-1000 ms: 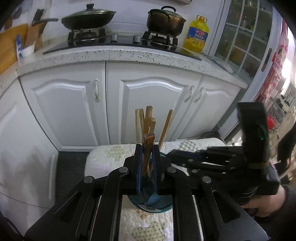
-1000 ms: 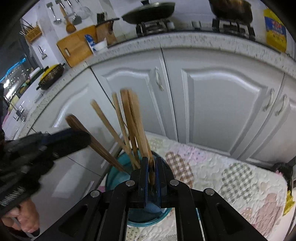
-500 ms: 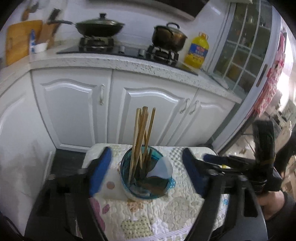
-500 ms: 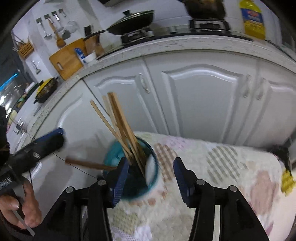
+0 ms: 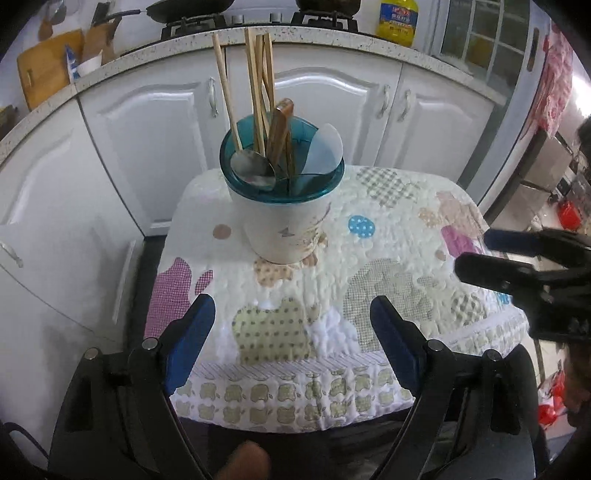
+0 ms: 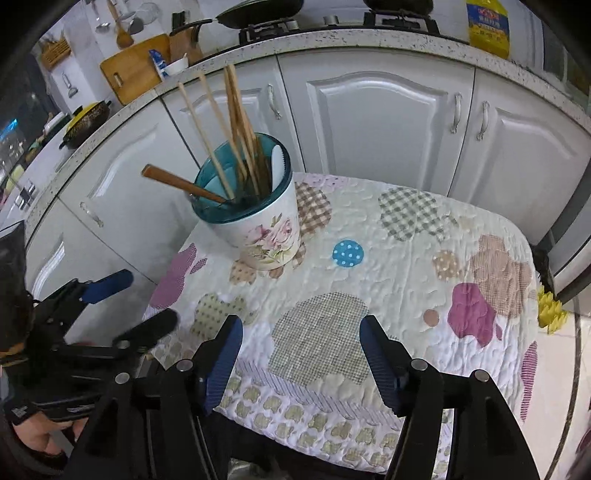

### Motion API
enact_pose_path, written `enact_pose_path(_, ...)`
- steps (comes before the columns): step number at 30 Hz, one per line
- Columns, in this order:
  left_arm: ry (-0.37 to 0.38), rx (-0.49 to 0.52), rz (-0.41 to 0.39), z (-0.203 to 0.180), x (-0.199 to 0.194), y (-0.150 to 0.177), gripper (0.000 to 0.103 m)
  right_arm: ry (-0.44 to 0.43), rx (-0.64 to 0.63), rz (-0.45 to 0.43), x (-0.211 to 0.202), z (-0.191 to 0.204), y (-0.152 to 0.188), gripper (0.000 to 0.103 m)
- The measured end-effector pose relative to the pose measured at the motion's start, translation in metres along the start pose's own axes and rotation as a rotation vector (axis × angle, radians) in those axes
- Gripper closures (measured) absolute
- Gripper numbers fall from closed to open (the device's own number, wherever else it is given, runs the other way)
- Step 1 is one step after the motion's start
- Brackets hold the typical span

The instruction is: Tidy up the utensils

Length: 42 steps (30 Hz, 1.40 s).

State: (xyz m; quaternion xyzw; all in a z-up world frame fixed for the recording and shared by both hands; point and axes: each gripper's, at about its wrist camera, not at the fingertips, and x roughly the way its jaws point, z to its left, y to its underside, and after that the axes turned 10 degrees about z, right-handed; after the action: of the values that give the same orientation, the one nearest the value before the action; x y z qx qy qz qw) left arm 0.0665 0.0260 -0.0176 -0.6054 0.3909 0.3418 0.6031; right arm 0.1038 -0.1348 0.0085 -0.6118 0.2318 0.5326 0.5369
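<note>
A white floral utensil holder with a teal rim stands on the quilted patchwork tablecloth. It holds several wooden chopsticks, a brown wooden handle, a metal spoon and a white plastic scoop. My left gripper hangs open over the table's near edge, well short of the holder. My right gripper is beside it, jaws opening, with nothing between them.
White cabinet doors stand right behind the table, under a speckled countertop with a hob, pans and a yellow oil bottle. A cutting board leans at the left. A hand holds the left gripper.
Both grippers were shut on wooden utensils standing in the holder. They have opened, let go, and pulled back toward the table's near edge. The utensils stay in the holder.
</note>
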Motion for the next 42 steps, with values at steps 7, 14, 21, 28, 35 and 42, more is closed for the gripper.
enact_pose_path(7,-0.081,-0.033,-0.048,0.006,-0.012,0.004,0.017,0.066,-0.079,-0.046,-0.026,0.011,0.011,0.039)
enact_pose_path(14,-0.13,-0.101,-0.016,0.012,-0.012,0.003,0.017,0.064,-0.069,-0.059,-0.035,0.013,0.015,0.038)
enact_pose_path(21,-0.159,-0.119,0.022,0.01,-0.013,0.004,0.017,0.073,-0.06,-0.05,-0.036,0.014,0.018,0.038)
enact_pose_path(28,-0.174,-0.092,0.014,0.005,-0.014,0.006,0.017,0.068,-0.061,-0.055,-0.038,0.017,0.018,0.038)
enact_pose_path(35,-0.164,-0.086,0.02,0.002,-0.012,0.006,0.017,0.063,-0.065,-0.06,-0.04,0.02,0.017,0.038)
enact_pose_path(42,-0.144,-0.081,0.018,0.0,-0.013,0.008,0.017,0.054,-0.072,-0.055,-0.039,0.022,0.017,0.038)
